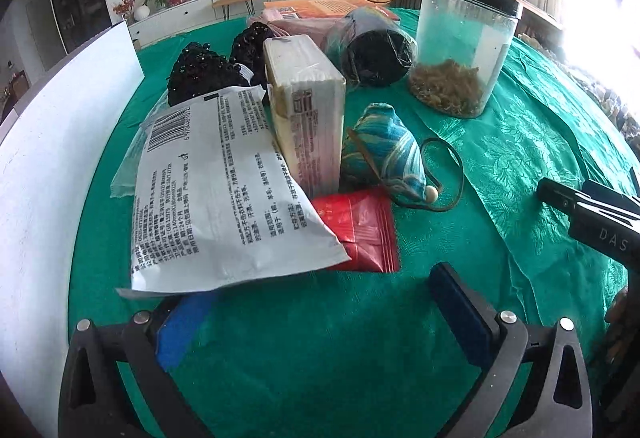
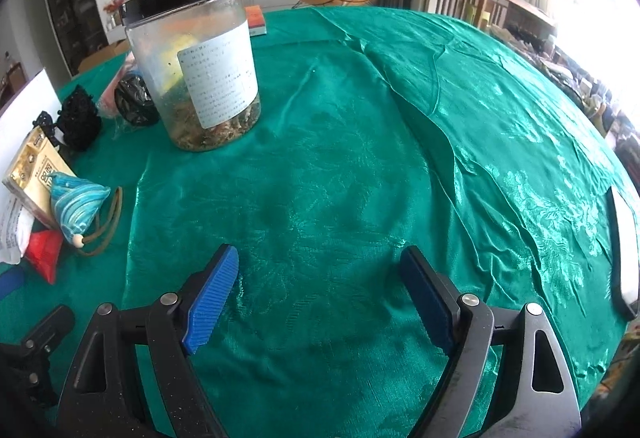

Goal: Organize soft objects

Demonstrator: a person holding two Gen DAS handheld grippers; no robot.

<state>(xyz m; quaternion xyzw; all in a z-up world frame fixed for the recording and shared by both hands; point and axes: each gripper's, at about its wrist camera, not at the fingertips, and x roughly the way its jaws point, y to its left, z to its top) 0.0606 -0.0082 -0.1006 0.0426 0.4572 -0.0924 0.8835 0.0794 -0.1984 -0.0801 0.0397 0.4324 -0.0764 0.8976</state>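
My left gripper [image 1: 324,302] is open low over the green tablecloth. A white printed soft pack [image 1: 224,194] lies just ahead and covers the tip of its left blue finger [image 1: 180,330]. Behind it stand a tissue pack [image 1: 308,110], a red sachet [image 1: 360,230], a blue striped pouch with a cord [image 1: 384,154], a black beaded item [image 1: 208,70] and a wrapped dark roll [image 1: 372,50]. My right gripper [image 2: 320,290] is open and empty over bare cloth; the pouch [image 2: 76,206] and red sachet [image 2: 44,250] lie far to its left.
A clear jar with a black lid [image 1: 460,42] holds dried bits; it also shows in the right wrist view [image 2: 196,66]. A white board [image 1: 52,166] stands at the left. An orange book [image 1: 316,8] lies at the back. A white-and-black object [image 2: 624,250] lies at the right table edge.
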